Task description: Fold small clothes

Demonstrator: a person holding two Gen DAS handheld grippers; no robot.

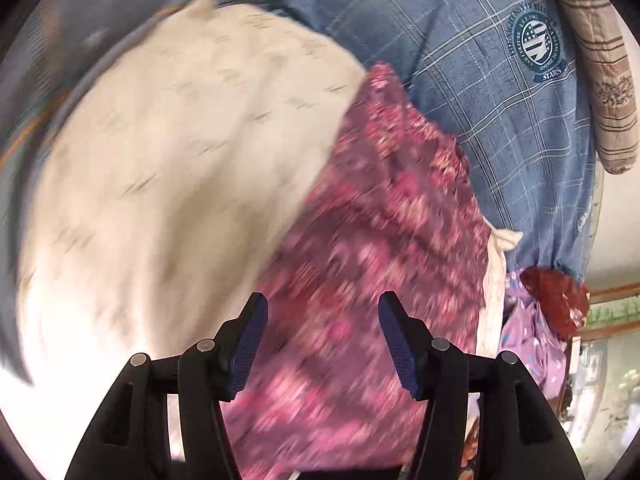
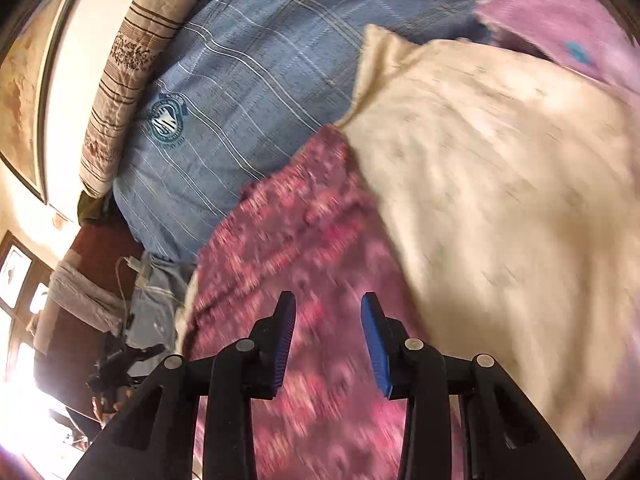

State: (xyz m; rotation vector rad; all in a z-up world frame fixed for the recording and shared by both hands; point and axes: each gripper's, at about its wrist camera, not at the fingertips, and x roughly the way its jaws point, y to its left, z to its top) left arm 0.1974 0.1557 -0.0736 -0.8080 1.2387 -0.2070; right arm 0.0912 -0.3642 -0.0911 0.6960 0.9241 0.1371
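A pink floral garment [image 1: 384,240] lies across the bed, and a cream cloth [image 1: 180,152] covers its left side. My left gripper [image 1: 323,340] hovers over the pink fabric, open, with nothing between its blue pads. In the right wrist view the same pink garment [image 2: 304,248] fills the lower middle, with the cream cloth [image 2: 500,184] to its right. Above that fabric my right gripper [image 2: 328,336] is open, its jaws empty. Both views are blurred by motion.
A blue checked cover [image 1: 500,100] with a round crest lies behind the clothes, seen too as the blue cover [image 2: 248,92]. A striped brown pillow [image 2: 132,68] lies along the wall. A lilac cloth [image 1: 528,336] and a red item [image 1: 556,300] sit at the right edge.
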